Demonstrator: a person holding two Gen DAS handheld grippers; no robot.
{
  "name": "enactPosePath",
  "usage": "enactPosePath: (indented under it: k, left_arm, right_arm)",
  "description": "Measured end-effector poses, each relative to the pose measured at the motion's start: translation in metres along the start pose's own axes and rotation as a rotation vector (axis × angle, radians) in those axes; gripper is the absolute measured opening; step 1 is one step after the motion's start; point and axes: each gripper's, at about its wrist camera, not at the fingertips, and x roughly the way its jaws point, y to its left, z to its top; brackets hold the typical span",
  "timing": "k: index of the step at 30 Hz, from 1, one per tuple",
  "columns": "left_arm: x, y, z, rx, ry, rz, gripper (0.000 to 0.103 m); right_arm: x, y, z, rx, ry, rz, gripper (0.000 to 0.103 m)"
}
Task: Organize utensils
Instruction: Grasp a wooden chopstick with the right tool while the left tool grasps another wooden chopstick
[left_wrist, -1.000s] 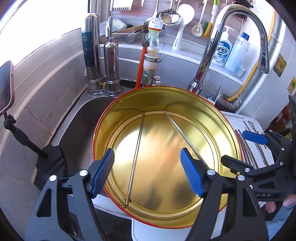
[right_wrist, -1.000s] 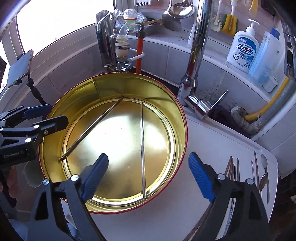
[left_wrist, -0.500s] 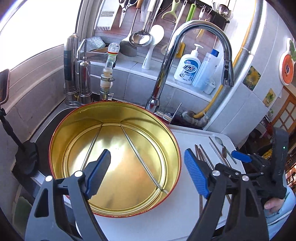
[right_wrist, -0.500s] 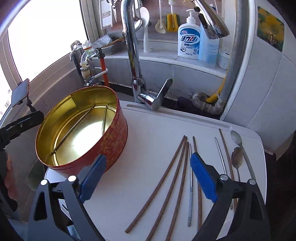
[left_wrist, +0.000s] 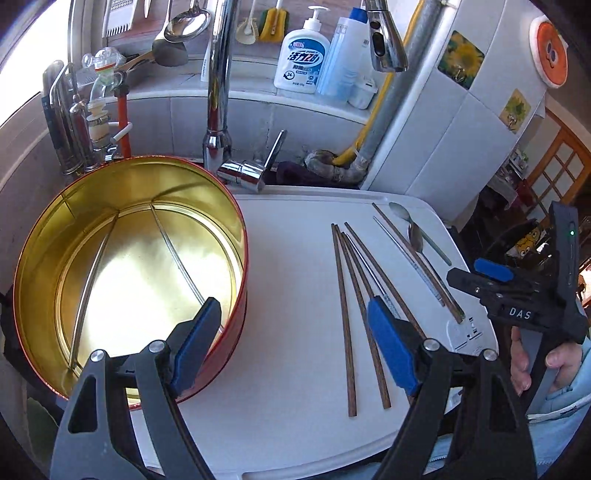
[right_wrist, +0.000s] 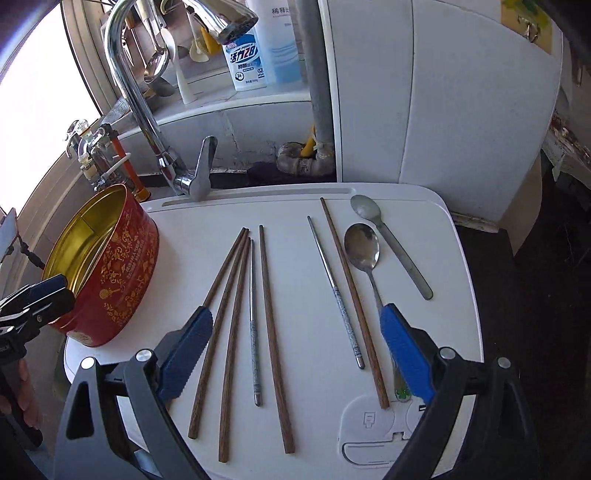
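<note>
A round red tin (right_wrist: 110, 273) with a gold inside and two thin dividers (left_wrist: 110, 266) stands at the left of a white board (right_wrist: 303, 332). On the board lie several brown wooden chopsticks (right_wrist: 271, 317), two metal chopsticks (right_wrist: 254, 317) and two metal spoons (right_wrist: 362, 247). They also show in the left wrist view, where the wooden chopsticks (left_wrist: 343, 317) lie right of the tin. My right gripper (right_wrist: 295, 350) is open and empty above the chopsticks. My left gripper (left_wrist: 295, 339) is open and empty between tin and chopsticks.
A chrome tap (right_wrist: 147, 110) arches over the back of the board, its handle (left_wrist: 271, 155) near the tin. Soap bottles (left_wrist: 303, 59) and hanging tools line the ledge behind. A white appliance (right_wrist: 443, 92) stands at the back right. The board's right edge drops off.
Both grippers have swung right, away from over the tin to over the white board. The chopsticks and spoons have come into full view. Both stayed open.
</note>
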Motion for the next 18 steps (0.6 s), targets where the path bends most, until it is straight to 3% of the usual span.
enactPosePath:
  k: [3,5,9,14,18]
  left_arm:
    - [0.024,-0.02,-0.002,0.074,0.058,-0.03,0.08]
    - [0.038,-0.034,-0.004,0.142,0.079,-0.043,0.08]
    - [0.073,-0.054,-0.003,0.253,0.106,0.002,0.08]
    - [0.105,-0.055,0.001,0.291,0.142,0.053,0.068]
    - [0.113,-0.051,0.003,0.287,0.157,0.064,0.068]
  right_arm:
    - [0.007,0.0,-0.005,-0.029,0.035,0.004,0.092]
    - [0.015,0.002,-0.007,-0.052,0.059,0.007,0.076]
    - [0.04,0.006,-0.008,-0.082,0.122,0.009,0.063]
    - [0.062,0.012,-0.009,-0.117,0.167,0.012,0.039]
    - [0.068,0.013,-0.009,-0.131,0.182,0.016,0.035]
